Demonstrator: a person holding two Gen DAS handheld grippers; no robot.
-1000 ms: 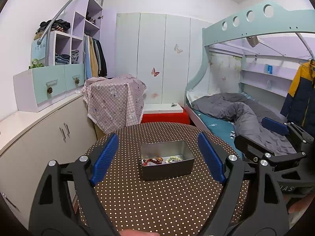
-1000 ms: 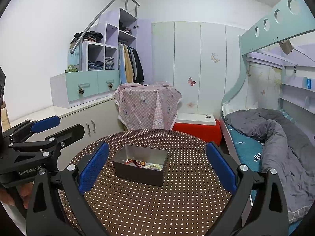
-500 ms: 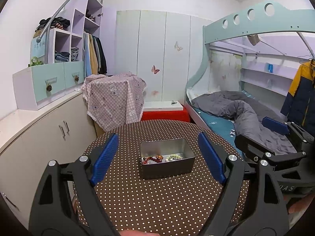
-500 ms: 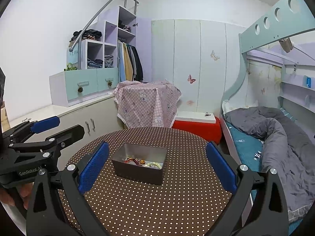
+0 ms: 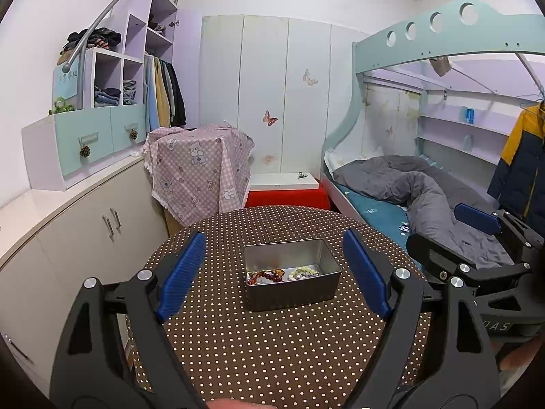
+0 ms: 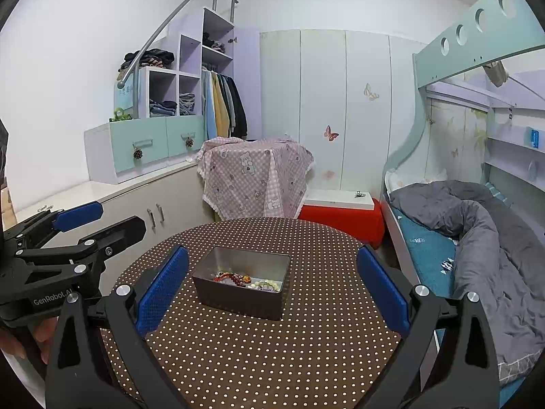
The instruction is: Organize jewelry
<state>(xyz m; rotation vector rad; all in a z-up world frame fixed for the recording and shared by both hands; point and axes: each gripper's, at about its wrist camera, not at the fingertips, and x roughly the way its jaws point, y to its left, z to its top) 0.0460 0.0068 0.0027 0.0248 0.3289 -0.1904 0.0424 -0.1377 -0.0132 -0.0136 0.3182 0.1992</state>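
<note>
Jewelry [image 5: 282, 275] lies beyond both gaping hand-held grippers, untouched.

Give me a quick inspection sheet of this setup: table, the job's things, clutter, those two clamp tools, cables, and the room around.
Surface: round table under a brown dotted cloth, bare apart from one tin.
Job's things: open metal tin near the table's middle; beaded jewelry lies in its bottom, reddish beads left, pale ones right.
Clutter: nothing seen on the table.
Grippers: left gripper and right gripper both hover short of the tin, jaws wide open and empty.
Cables: nothing seen.
Surroundings: bunk bed with grey duvet to the right, cupboards to the left, wardrobe behind, a box draped in pink cloth.
</note>
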